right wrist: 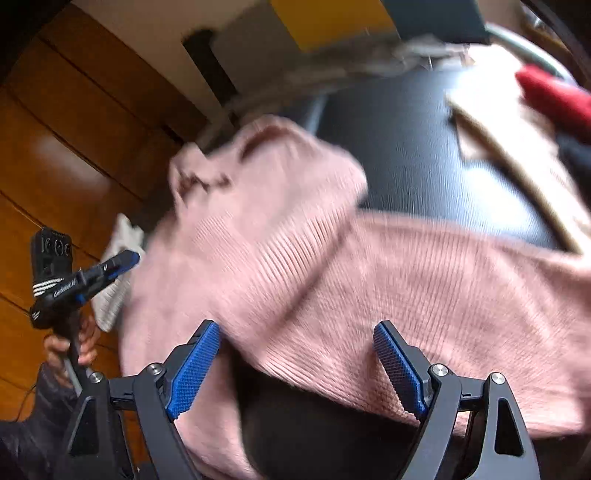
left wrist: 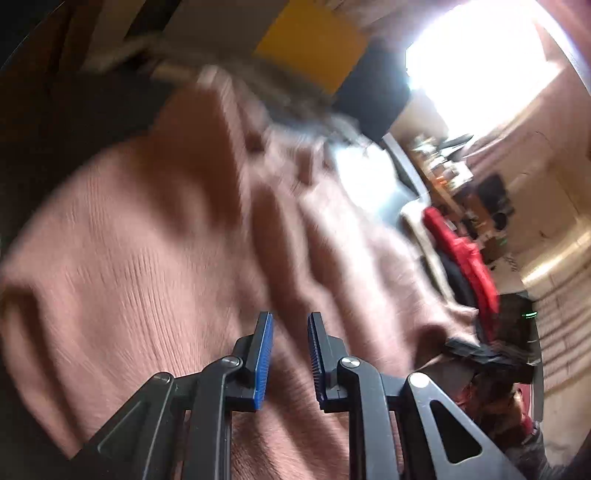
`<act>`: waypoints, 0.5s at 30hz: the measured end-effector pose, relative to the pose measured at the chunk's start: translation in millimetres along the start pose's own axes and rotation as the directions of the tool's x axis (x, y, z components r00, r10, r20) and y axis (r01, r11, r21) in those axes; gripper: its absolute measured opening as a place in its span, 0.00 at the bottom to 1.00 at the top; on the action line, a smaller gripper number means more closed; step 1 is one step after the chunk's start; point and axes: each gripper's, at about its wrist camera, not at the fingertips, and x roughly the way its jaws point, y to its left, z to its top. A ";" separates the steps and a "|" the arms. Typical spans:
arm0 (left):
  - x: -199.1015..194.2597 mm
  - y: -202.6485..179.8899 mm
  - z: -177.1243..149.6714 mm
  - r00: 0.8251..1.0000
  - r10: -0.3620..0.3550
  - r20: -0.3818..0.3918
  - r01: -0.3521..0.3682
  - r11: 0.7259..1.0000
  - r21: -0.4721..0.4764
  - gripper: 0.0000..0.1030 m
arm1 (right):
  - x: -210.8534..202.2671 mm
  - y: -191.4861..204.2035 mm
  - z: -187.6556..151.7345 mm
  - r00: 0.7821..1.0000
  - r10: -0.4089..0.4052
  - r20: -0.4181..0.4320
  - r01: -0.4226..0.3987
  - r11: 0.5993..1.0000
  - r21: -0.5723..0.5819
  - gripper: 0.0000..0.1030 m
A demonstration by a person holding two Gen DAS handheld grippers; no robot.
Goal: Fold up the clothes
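Observation:
A pink ribbed sweater (left wrist: 155, 236) fills most of the left wrist view, rumpled and blurred by motion. My left gripper (left wrist: 290, 321) hovers just over it, the blue pads (left wrist: 264, 354) a narrow gap apart with nothing pinched between them. In the right wrist view the sweater (right wrist: 332, 266) lies over a black surface (right wrist: 406, 155), one part hanging off its left edge. My right gripper (right wrist: 295, 354) is wide open above the sweater's near edge. The left gripper (right wrist: 125, 258), held by a hand (right wrist: 70, 343), sits at the sweater's left side.
A red garment (right wrist: 554, 96) and a beige flat piece (right wrist: 517, 162) lie at the far right of the black surface. A white cloth (right wrist: 114, 280) lies on the wooden floor (right wrist: 55, 147) at left. A yellow box (right wrist: 332, 22) stands behind.

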 end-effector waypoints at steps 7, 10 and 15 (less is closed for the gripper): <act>34.2 11.7 17.0 0.997 -0.080 0.019 0.082 0.992 -0.094 0.07 | 28.5 -27.7 -2.8 0.969 -0.229 -0.090 0.225 0.973 -0.057 0.85; 51.1 -0.3 27.2 0.997 -0.078 0.021 0.080 0.994 -0.074 0.07 | 36.7 -62.0 11.7 0.860 -0.499 -0.105 0.481 0.863 -0.155 0.94; 88.8 -28.2 71.1 0.992 -0.120 0.025 0.122 0.989 -0.087 0.06 | 27.4 -119.0 43.7 0.826 -0.550 -0.120 0.546 0.835 -0.073 0.98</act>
